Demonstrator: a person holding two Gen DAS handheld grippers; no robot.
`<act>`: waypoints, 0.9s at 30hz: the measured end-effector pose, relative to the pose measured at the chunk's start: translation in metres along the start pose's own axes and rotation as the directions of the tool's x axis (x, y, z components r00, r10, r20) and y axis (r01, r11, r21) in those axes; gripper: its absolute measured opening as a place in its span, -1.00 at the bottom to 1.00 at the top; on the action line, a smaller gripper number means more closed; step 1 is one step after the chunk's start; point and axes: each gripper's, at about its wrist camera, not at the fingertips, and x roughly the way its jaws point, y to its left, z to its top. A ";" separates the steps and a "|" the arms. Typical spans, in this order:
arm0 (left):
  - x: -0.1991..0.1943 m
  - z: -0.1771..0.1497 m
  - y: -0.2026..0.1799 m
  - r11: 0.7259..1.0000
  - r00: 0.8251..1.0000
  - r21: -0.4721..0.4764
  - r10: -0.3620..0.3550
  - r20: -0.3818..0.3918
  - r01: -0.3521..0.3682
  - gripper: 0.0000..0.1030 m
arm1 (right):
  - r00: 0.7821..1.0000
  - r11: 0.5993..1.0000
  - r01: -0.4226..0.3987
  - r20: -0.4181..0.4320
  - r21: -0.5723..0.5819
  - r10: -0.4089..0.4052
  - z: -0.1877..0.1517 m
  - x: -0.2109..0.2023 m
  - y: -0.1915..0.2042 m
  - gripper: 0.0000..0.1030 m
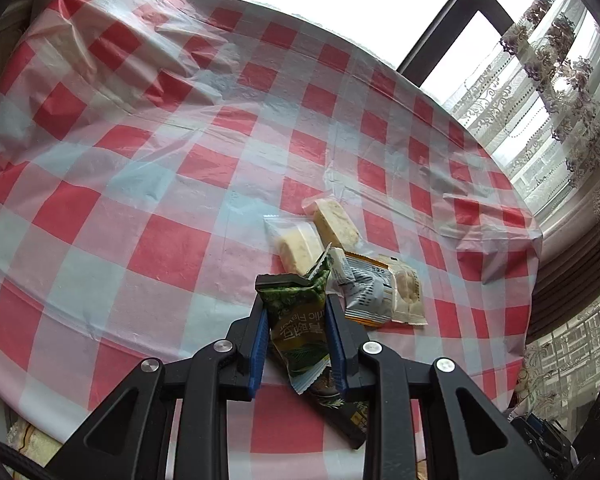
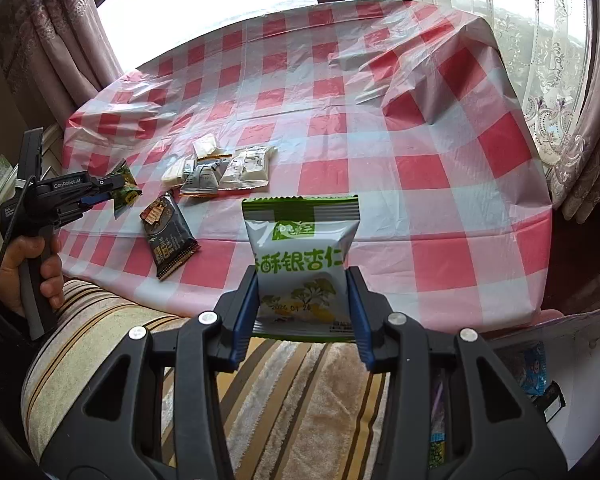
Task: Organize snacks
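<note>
My left gripper [image 1: 296, 292] is shut on a dark green snack packet [image 1: 298, 320], held off the red-and-white checked tablecloth [image 1: 140, 208]. Beyond its tips lie two clear-wrapped pale cakes [image 1: 298, 246], [image 1: 336, 224] and a white-and-orange packet [image 1: 374, 292]. A black packet [image 1: 340, 404] lies under the fingers. My right gripper [image 2: 304, 276] is shut on a white packet with a green top [image 2: 302, 248], raised over the near table edge. In the right wrist view the left gripper [image 2: 108, 192] appears at the left with its green packet [image 2: 126, 190], near the black packet [image 2: 168, 232] and the pile of pale packets [image 2: 224, 170].
A striped cushion [image 2: 260, 392] lies below the near table edge. A hand [image 2: 28, 272] grips the left tool's handle. Curtains [image 2: 572, 128] and windows ring the table. Folded cloth bunches at the far right corner [image 2: 412, 92]. More packets [image 2: 536, 368] sit low at the right.
</note>
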 end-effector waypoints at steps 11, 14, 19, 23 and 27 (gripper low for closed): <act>0.003 -0.044 -0.096 0.975 0.976 0.119 -0.170 -0.136 0.187 -0.46 | 0.999 0.995 0.041 0.002 0.087 -0.042 -0.028 -0.021 -0.040 -0.10; 0.004 -0.059 -0.121 0.961 0.963 0.155 -0.201 -0.177 0.229 -0.46 | 0.999 0.993 0.049 0.004 0.110 -0.050 -0.035 -0.025 -0.050 -0.10; 0.009 -0.079 -0.158 0.937 0.942 0.202 -0.234 -0.242 0.285 -0.46 | 0.998 0.986 0.063 0.012 0.152 -0.066 -0.049 -0.035 -0.066 -0.10; 0.014 -0.097 -0.187 0.914 0.920 0.236 -0.255 -0.298 0.330 -0.46 | 0.997 0.978 0.078 0.010 0.193 -0.082 -0.059 -0.041 -0.082 -0.10; 0.021 -0.111 -0.211 0.893 0.896 0.256 -0.271 -0.351 0.370 -0.46 | 0.995 0.969 0.097 0.009 0.226 -0.102 -0.068 -0.048 -0.097 -0.10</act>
